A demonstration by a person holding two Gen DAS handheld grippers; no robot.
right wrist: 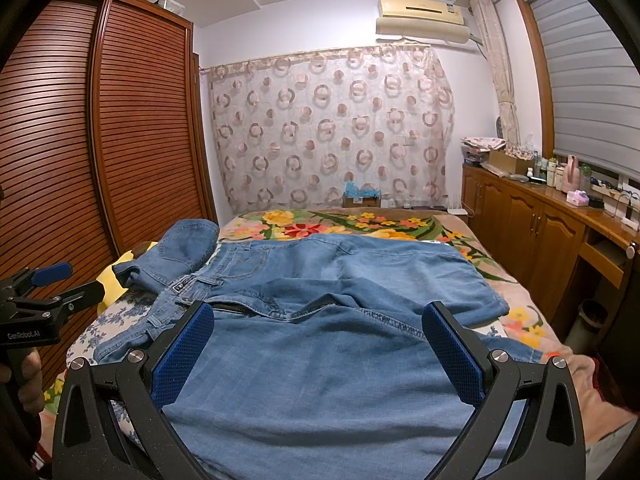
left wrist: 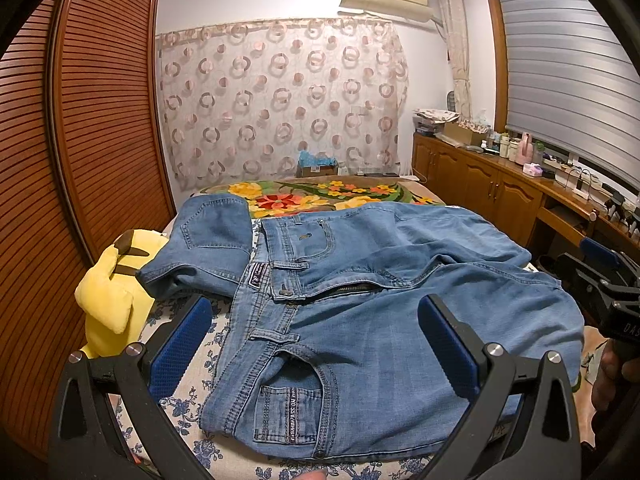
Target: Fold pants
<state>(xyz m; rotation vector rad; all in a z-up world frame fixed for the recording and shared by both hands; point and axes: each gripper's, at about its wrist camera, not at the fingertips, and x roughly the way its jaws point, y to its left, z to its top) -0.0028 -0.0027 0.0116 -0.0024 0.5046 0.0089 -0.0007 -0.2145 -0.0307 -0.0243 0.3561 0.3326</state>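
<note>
At my far left a yellow plush toy [left wrist: 110,300] sat beside the jeans [left wrist: 360,312], which lay spread across the bed [right wrist: 516,320], waistband left, one part flopped back near the toy. My left gripper [left wrist: 316,344] hung over the waistband, jaws wide and empty; my right gripper [right wrist: 320,356] hovered over the leg fabric, equally wide. I judged folding barely begun; next I needed firm pinches on one edge.

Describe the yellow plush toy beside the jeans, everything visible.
The yellow plush toy looks soft and stuffed, bright yellow with dark brown tips on parts pointing up and right. It lies on the bed's blue-flowered sheet at the wardrobe side. The folded-back part of the jeans overlaps it. Its face is not visible. Neither gripper touches it.
</note>
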